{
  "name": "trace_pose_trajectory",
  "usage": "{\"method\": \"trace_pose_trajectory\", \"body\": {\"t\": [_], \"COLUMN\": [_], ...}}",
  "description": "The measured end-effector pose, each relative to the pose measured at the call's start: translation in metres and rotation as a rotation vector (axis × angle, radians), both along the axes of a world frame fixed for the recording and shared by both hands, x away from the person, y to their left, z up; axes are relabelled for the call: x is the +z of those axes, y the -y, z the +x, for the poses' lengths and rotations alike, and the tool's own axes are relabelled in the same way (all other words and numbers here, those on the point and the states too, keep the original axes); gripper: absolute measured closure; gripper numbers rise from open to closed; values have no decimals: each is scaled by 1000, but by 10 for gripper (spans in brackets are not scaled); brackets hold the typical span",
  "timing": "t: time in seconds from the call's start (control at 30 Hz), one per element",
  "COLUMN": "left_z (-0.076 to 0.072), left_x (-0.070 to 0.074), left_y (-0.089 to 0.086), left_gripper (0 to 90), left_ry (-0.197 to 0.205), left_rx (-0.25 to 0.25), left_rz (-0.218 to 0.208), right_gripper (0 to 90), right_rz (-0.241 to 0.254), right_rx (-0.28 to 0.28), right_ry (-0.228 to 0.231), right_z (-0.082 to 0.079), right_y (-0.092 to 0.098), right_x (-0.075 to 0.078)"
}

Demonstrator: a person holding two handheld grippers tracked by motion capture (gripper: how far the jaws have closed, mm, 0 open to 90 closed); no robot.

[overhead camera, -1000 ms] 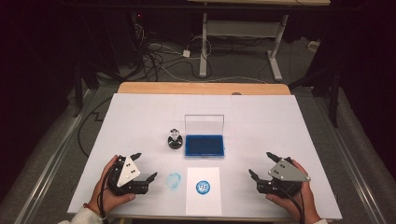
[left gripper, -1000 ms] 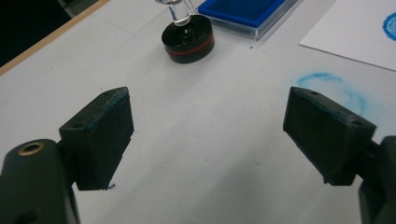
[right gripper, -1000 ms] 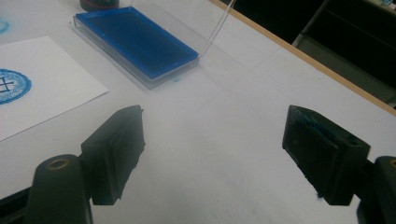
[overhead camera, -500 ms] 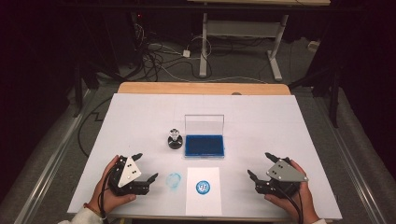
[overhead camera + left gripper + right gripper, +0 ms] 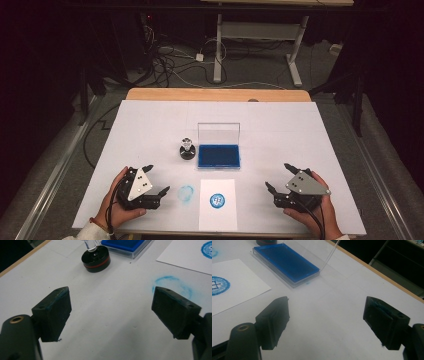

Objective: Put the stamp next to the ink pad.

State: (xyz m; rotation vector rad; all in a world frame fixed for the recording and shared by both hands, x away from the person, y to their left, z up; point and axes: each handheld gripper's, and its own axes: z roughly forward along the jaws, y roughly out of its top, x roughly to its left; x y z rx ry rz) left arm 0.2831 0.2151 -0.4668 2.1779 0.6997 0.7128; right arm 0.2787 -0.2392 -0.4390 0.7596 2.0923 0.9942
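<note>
A round black stamp (image 5: pixel 187 149) (image 5: pixel 96 258) with a clear handle stands upright on the white table, left of a blue ink pad (image 5: pixel 219 155) (image 5: pixel 286 263) whose clear lid stands open. In front of the pad lies a white sheet (image 5: pixel 217 203) (image 5: pixel 229 285) bearing a round blue stamp print (image 5: pixel 217 200). A smudged blue ring (image 5: pixel 186 194) (image 5: pixel 172 283) marks the table beside the sheet. My left gripper (image 5: pixel 156 179) (image 5: pixel 111 312) rests open at the near left, jaws empty. At the near right my right gripper (image 5: pixel 281 176) (image 5: pixel 325 325) is open and empty too.
The white table top (image 5: pixel 150 130) ends in a wooden strip (image 5: pixel 215 95) at the far edge. Beyond it are a dark floor with cables (image 5: pixel 170 60) and a white desk frame (image 5: pixel 255 35).
</note>
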Motion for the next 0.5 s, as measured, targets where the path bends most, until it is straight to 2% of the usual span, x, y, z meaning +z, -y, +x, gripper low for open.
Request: {"method": "trace_pose_trajectory", "body": {"t": [0.5], "left_z": [5], "left_x": [-1], "left_y": [1], "left_gripper": [159], "left_ry": [-13], "left_rx": [6], "left_rz": [0], "right_gripper": [213], "right_rz": [3], "right_rx": [-6], "right_ry": [-5], "right_z": [1], "right_y": [3], "right_x": [-1]}}
